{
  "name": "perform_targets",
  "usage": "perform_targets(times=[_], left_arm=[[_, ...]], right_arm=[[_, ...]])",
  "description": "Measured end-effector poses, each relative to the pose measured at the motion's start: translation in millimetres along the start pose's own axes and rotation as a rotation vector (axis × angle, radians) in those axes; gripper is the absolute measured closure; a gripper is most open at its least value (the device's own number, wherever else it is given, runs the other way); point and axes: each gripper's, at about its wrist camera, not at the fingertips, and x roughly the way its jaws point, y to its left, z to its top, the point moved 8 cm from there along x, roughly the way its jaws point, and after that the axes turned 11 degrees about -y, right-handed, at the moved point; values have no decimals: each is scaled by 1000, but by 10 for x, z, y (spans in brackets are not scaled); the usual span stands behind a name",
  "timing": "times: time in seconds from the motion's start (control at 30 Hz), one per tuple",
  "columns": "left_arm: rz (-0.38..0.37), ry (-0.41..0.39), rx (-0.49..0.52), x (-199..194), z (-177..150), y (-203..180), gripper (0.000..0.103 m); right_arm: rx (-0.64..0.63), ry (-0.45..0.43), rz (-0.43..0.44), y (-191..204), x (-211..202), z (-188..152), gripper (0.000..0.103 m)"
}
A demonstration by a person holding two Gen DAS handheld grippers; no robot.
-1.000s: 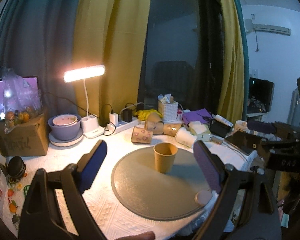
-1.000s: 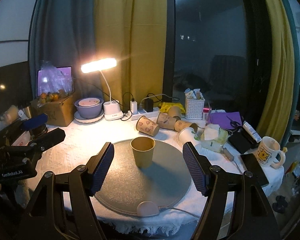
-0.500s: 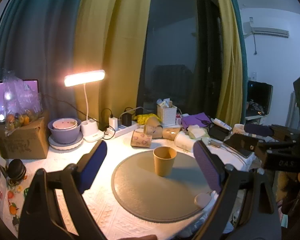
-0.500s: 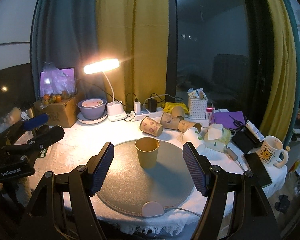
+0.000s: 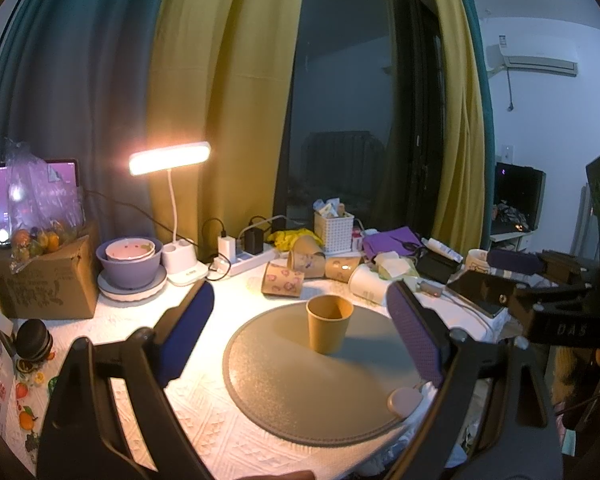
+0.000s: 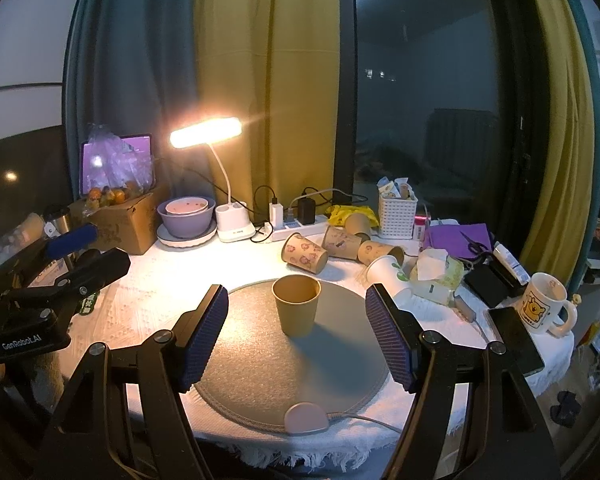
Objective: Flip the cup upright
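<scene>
A plain brown paper cup (image 5: pixel 329 323) stands upright, mouth up, on the round grey mat (image 5: pixel 300 384); it also shows in the right wrist view (image 6: pixel 296 309) on the mat (image 6: pixel 260 376). My left gripper (image 5: pixel 300 338) is open and empty, held back from the cup near the table's front. My right gripper (image 6: pixel 296 338) is open and empty, also short of the cup. Each gripper appears from the side in the other's view.
Several patterned paper cups (image 6: pixel 305 253) lie on their sides behind the mat, with a white cup (image 6: pixel 388 274). A lit desk lamp (image 6: pixel 206 136), power strip (image 6: pixel 296 227), purple bowl (image 6: pixel 186 216), cardboard box (image 5: pixel 46 280), white basket (image 6: pixel 398 216), mug (image 6: pixel 544 308) and phone (image 6: pixel 514 338) crowd the table.
Both grippers have drawn back and lifted slightly, so the cup and table sit a little lower and farther in each view. The cup has not moved.
</scene>
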Motion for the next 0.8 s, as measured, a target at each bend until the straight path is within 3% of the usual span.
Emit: perform_targets(times=[0.8], left_arm=[[2,-2,0,4,5,-17,14]], right_arm=[[0,1,3,-6,4,0,29]])
